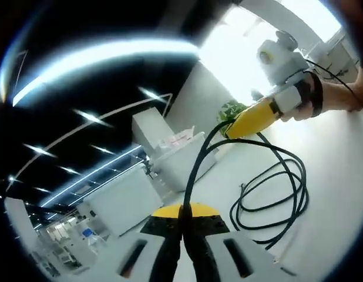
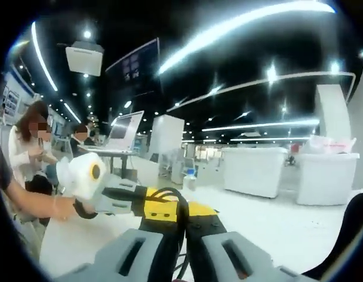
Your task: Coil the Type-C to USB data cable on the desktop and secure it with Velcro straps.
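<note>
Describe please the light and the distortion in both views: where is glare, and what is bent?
In the left gripper view, a window behind the right gripper is blown out to white, the ceiling lights curve into arcs, and the black cable on the white desk stays sharp. In the right gripper view, the ceiling is dark with bright bent light strips, and the left gripper looks large and close.

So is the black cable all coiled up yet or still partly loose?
Partly loose. Some of the cable lies in loops on the white desktop, but a strand runs up between the left gripper and right gripper.
</note>
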`<state>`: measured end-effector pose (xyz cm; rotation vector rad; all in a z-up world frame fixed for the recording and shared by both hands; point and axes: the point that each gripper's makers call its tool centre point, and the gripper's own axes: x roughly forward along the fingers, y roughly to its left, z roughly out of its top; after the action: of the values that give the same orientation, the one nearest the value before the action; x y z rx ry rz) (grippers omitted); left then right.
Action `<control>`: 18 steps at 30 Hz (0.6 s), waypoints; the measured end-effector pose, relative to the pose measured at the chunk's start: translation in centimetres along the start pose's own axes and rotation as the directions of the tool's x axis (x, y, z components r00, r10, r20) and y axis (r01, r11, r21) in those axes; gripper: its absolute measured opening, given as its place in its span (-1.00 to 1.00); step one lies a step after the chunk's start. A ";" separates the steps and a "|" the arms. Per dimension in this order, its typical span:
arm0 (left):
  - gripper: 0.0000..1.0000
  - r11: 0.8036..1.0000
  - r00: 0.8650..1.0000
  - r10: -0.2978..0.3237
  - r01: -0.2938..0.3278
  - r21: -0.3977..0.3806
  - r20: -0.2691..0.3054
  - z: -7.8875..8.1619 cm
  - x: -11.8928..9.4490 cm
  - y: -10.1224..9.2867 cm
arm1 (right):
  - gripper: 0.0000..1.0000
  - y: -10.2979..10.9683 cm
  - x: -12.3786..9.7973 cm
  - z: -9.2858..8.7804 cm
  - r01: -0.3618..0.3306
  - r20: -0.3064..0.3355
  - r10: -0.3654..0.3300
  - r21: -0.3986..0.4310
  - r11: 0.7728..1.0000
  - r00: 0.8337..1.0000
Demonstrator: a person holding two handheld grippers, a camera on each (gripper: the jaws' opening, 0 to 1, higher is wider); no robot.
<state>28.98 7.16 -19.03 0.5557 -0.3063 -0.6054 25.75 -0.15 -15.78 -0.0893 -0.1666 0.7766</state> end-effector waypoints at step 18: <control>-0.93 0.992 1.000 0.008 -0.008 0.124 -0.001 0.6 -0.3 -0.1 | -0.54 0.1 0.1 -0.9 -0.005 -0.041 0.001 -0.092 0.996 0.999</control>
<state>28.46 7.00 -18.62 0.6740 -0.3465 -0.5807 25.93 0.02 -16.71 -0.1922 -0.1634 0.7697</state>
